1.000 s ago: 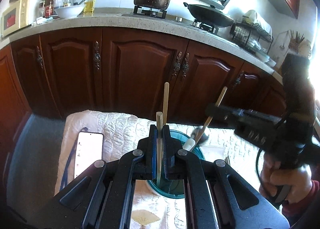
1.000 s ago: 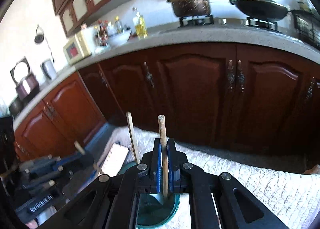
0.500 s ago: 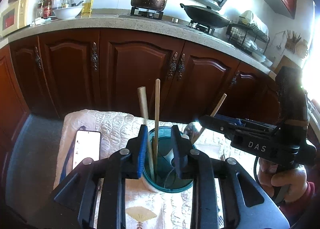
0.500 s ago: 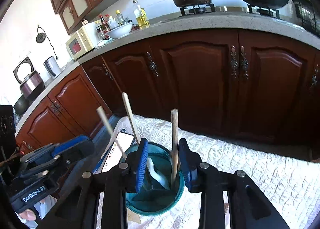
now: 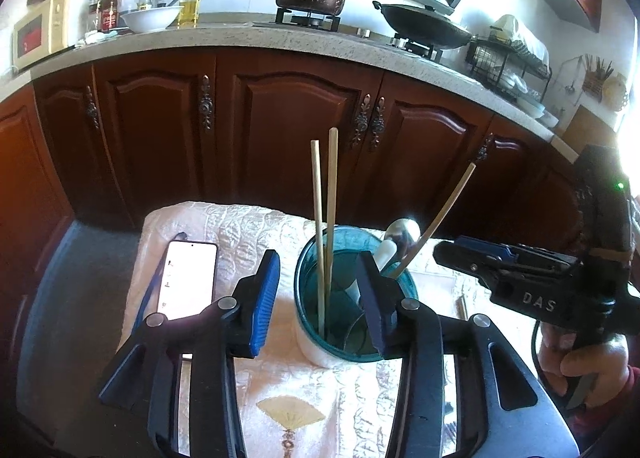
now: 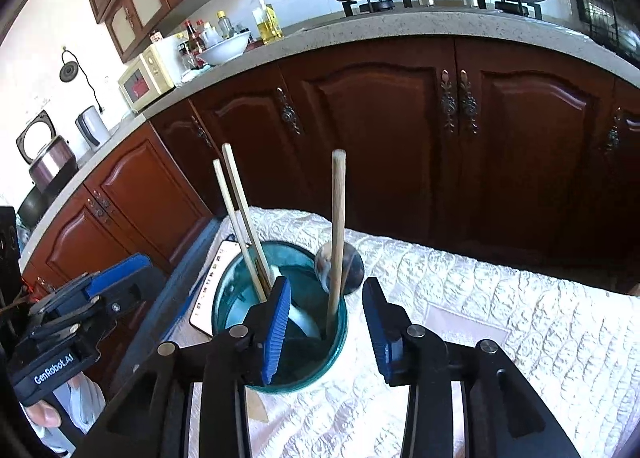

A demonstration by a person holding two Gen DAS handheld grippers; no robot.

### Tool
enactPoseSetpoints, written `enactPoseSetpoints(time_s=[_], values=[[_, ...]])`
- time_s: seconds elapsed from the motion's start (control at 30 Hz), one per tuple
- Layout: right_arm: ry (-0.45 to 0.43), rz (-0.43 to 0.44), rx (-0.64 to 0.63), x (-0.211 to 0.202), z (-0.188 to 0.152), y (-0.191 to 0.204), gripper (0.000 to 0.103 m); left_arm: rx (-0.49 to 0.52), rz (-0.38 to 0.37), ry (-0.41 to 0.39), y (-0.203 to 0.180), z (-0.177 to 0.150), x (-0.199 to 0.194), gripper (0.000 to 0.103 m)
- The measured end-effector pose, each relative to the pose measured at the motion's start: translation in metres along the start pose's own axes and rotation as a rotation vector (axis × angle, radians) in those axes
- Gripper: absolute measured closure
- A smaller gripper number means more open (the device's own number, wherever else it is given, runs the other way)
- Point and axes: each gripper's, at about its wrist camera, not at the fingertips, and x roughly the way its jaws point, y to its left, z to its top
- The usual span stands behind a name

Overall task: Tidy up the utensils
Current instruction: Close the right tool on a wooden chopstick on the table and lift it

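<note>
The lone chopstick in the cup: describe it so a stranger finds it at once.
On the white quilted cloth stands a teal cup. Three sticks rise from it: two chopsticks lean together on the phone side, and the lone chopstick stands apart by the metal spoon.

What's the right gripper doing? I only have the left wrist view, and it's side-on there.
Observer: The right gripper is open, with nothing between its fingers.
Operator: Where is it relative to the cup?
Observer: Its left finger overlaps the near rim of the cup. Its right finger is outside, over the cloth.
Operator: And the thick wooden handle?
Observer: The wooden handle stands in the cup, touching neither finger.
</note>
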Motion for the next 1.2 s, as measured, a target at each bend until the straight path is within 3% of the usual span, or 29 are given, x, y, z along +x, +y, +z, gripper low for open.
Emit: enactPoseSetpoints(time_s=[0.63,0.77,1.2], values=[[0.003,-0.052,-0.005,-0.029,-0.049,0.004,0.063,0.017,0.006,0.034,-0.018,-0.035,0.001,0.052],[0.015,-0.064,0.006,-0.038,-0.060,-0.007,0.063,0.017,-0.018,0.053,-0.024,-0.043,0.003,0.046],[0.107,-0.179,0.101,-0.047,-0.115,-0.078,0.062,0.020,-0.100,0.168,-0.042,-0.076,0.023,0.044]])
